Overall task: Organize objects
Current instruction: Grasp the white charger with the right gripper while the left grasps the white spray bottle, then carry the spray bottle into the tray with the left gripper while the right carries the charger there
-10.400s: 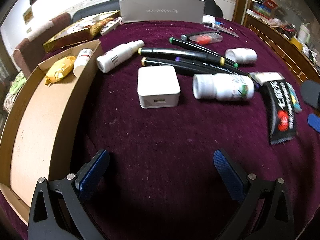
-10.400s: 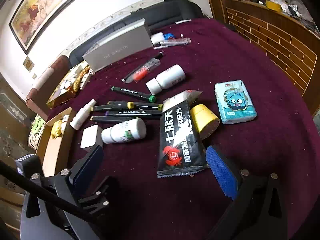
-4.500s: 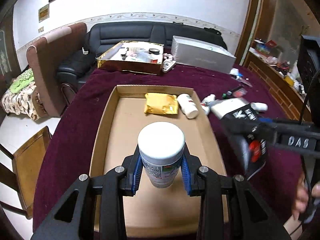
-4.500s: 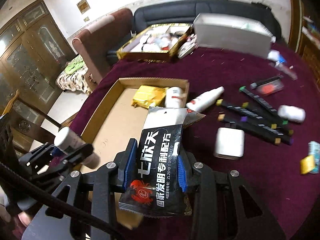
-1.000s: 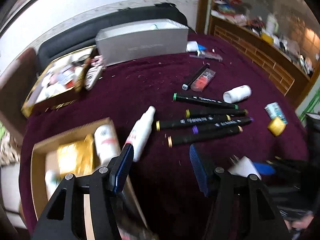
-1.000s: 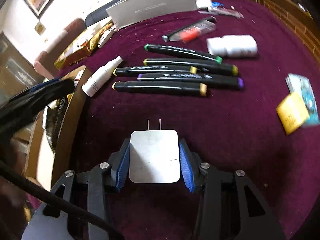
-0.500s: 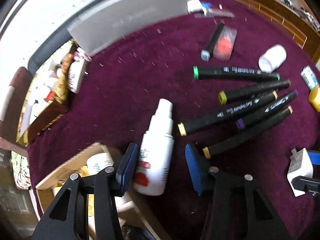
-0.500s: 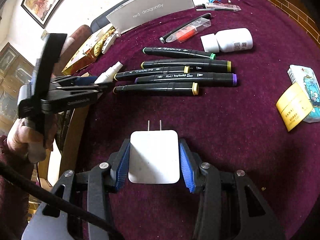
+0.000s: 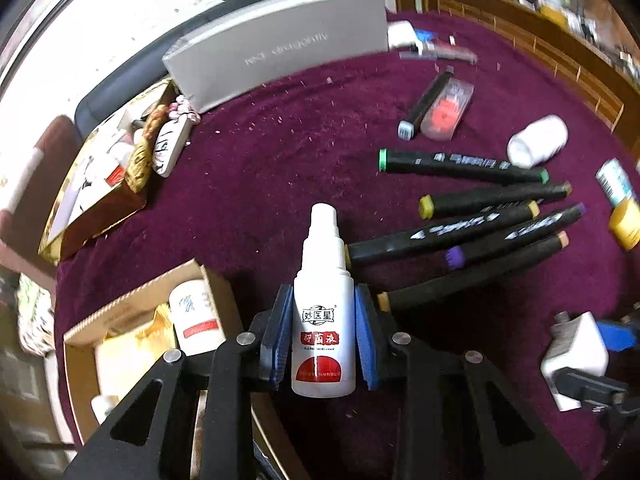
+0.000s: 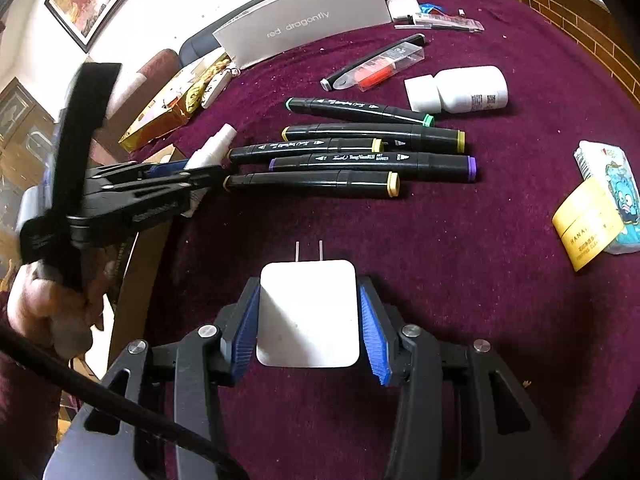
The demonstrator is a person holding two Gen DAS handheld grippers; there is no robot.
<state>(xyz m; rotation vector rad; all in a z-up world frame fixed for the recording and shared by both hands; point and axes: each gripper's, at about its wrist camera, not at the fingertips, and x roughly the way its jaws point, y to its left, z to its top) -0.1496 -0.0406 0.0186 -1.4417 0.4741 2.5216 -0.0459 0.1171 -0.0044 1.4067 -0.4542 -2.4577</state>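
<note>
The white spray bottle (image 9: pixel 323 312) lies on the maroon surface (image 9: pixel 280 168) just beside the corner of the cardboard box (image 9: pixel 132 308). Its long axis runs straight away from the left wrist camera, nozzle cap pointing toward the grey box (image 9: pixel 280 52) at the far edge and flat base toward the camera. The left gripper (image 9: pixel 323 336) has just been closing its blue-padded fingers (image 9: pixel 280 332) on the bottle, and the pads now press both flanks of its body. To the bottle's right lie five black markers (image 9: pixel 464 232), roughly crosswise to it, their near ends close to its neck. Inside the cardboard box, a white red-banded bottle (image 9: pixel 194 312) and a yellow packet (image 9: pixel 128 344) lie at the near corner. Nearer the person, the right gripper (image 10: pixel 308 320) pinches a white charger (image 10: pixel 307 314) by its sides, its two prongs pointing toward the markers. A white pill bottle (image 10: pixel 460 90) lies beyond the markers, and a yellow tub (image 10: pixel 584 220) far right.
</note>
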